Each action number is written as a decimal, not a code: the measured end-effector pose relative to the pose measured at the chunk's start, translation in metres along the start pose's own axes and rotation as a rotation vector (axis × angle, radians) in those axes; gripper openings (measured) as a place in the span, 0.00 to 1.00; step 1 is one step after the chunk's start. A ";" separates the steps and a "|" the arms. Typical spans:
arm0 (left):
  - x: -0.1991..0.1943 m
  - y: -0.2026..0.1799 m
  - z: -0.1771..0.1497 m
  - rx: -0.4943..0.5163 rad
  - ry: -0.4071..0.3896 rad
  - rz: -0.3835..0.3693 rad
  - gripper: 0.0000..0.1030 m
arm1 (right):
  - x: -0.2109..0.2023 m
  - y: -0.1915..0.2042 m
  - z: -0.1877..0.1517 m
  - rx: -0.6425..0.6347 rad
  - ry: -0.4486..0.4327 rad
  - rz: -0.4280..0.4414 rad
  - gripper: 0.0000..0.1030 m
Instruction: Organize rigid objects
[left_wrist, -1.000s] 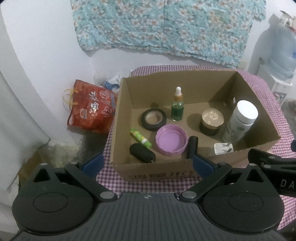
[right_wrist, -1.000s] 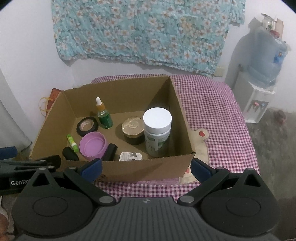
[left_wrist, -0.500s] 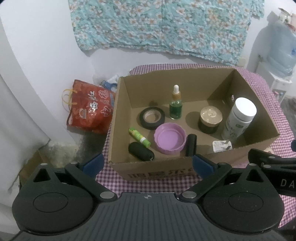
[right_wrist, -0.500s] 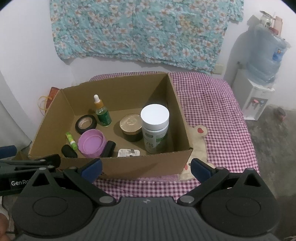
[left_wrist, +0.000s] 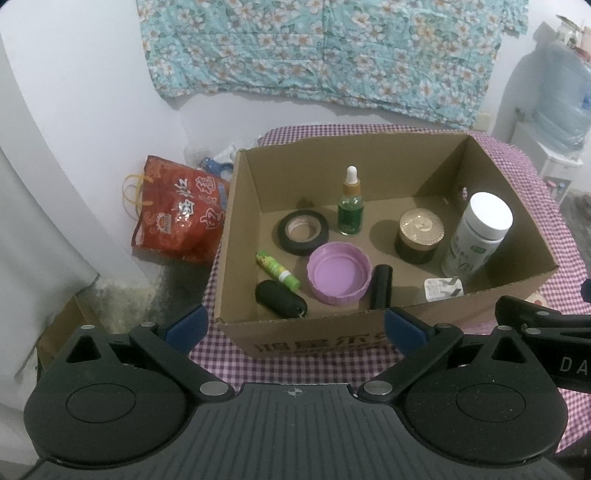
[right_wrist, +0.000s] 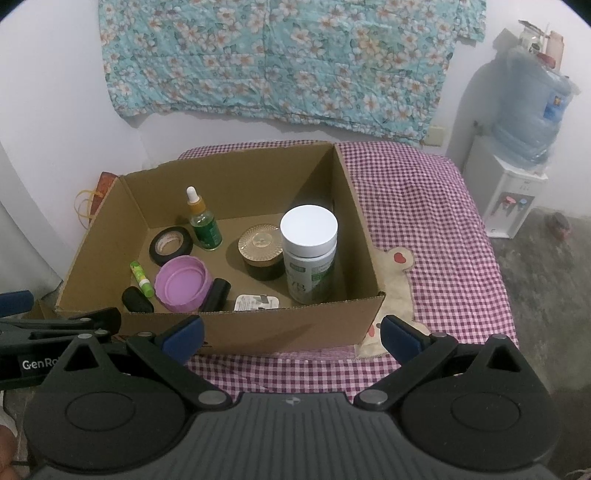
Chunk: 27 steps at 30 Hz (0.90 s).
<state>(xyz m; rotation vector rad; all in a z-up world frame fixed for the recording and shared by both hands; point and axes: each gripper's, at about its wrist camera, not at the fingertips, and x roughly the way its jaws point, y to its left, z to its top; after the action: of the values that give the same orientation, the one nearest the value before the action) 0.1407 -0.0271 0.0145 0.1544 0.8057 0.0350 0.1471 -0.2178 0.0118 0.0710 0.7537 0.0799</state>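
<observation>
- Left tool (left_wrist: 293, 325) and right tool (right_wrist: 290, 334) both hang wide open, holding nothing, just in front of the box (left_wrist: 314, 334).
- All items, such as the bottle (right_wrist: 310, 251) and lid (left_wrist: 338, 273), lie inside the box.
- Judgement: come in from above, clear of the walls, and grip one item squarely.

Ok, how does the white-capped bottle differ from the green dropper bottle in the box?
The white-capped bottle is wider and bulkier; the green dropper bottle is slim with a narrow neck. The first has a broad flat white cap, the second a small white dropper tip over an amber collar. The first stands near the right wall of the cardboard box, the second toward the back left. Both stand upright on the box floor, untouched by either claw.
</observation>
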 end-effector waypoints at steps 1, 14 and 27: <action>0.000 0.000 0.000 0.000 0.001 0.000 0.99 | 0.000 0.000 0.000 0.000 0.000 0.001 1.00; 0.000 -0.001 0.000 -0.001 0.001 0.000 0.99 | 0.000 0.000 -0.001 0.000 0.002 0.001 1.00; -0.001 -0.002 0.000 -0.002 0.001 0.002 0.99 | 0.001 -0.003 -0.003 0.002 0.004 0.001 1.00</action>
<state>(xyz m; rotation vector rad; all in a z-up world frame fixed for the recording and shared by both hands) 0.1402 -0.0291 0.0147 0.1536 0.8070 0.0373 0.1459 -0.2205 0.0092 0.0727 0.7574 0.0800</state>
